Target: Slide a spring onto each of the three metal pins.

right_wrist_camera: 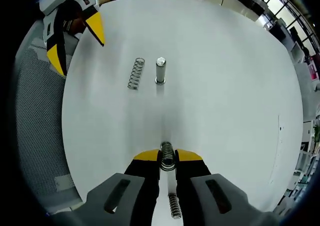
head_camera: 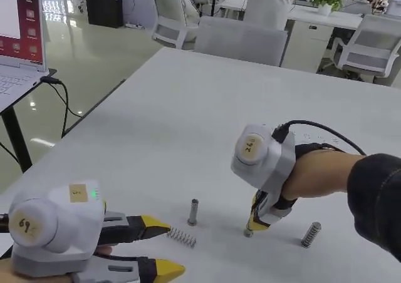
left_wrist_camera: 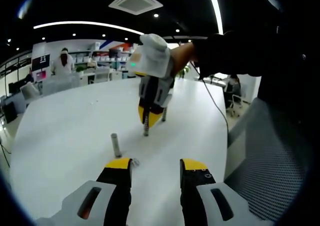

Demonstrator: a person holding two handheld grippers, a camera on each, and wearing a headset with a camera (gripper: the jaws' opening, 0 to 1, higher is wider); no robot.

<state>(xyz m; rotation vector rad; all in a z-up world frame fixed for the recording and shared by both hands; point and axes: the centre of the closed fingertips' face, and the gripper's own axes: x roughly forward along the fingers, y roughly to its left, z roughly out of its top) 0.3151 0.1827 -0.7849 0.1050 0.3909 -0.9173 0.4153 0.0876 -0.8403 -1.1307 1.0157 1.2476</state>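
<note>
While your right gripper [head_camera: 252, 225] is pinched shut on a spring [right_wrist_camera: 167, 158], holding it straight up with its tips down at the tabletop [head_camera: 188, 108], your left gripper [left_wrist_camera: 156, 165] is wide open with nothing in it. The loose spring [head_camera: 181, 236] lies flat near the tabletop's near edge, just ahead of those open jaws. The bare pin [head_camera: 193, 212] stands up just past it. Your left gripper is nearer, so I think this spring is its job.

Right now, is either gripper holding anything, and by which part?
The right gripper holds a spring, pinched across its coils at the jaw tips. The left gripper is open and empty.
</note>
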